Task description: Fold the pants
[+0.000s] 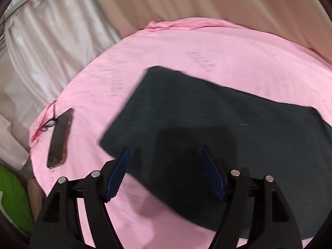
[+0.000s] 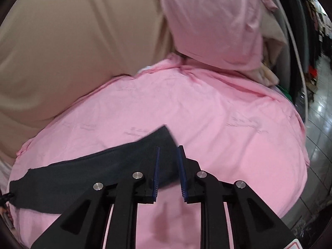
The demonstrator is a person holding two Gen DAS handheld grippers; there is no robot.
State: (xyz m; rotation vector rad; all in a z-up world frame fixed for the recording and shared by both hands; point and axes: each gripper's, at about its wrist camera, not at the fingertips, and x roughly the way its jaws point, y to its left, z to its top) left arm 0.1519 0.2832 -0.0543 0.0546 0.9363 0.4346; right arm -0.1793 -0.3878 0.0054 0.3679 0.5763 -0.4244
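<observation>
Dark grey pants (image 1: pixel 207 128) lie folded into a flat rectangle on a pink bedsheet (image 1: pixel 186 47). My left gripper (image 1: pixel 165 148) hovers over the pants' near left edge. It is open, its blue pads (image 1: pixel 119 174) wide apart with nothing between them. In the right wrist view the pants (image 2: pixel 93 176) run as a dark band from the left edge to a corner near the middle. My right gripper (image 2: pixel 169 147) stands over that end, its jaws a narrow gap apart. Cloth shows in the gap, but the pads (image 2: pixel 156 172) do not press on it.
A dark phone (image 1: pixel 59 139) and a pair of glasses (image 1: pixel 48 123) lie near the sheet's left edge. A pink pillow (image 2: pixel 211 25) leans at the bed's head. Beige fabric (image 2: pixel 72 41) rises behind the bed. The bed drops off to tiled floor (image 2: pixel 319 120) on the right.
</observation>
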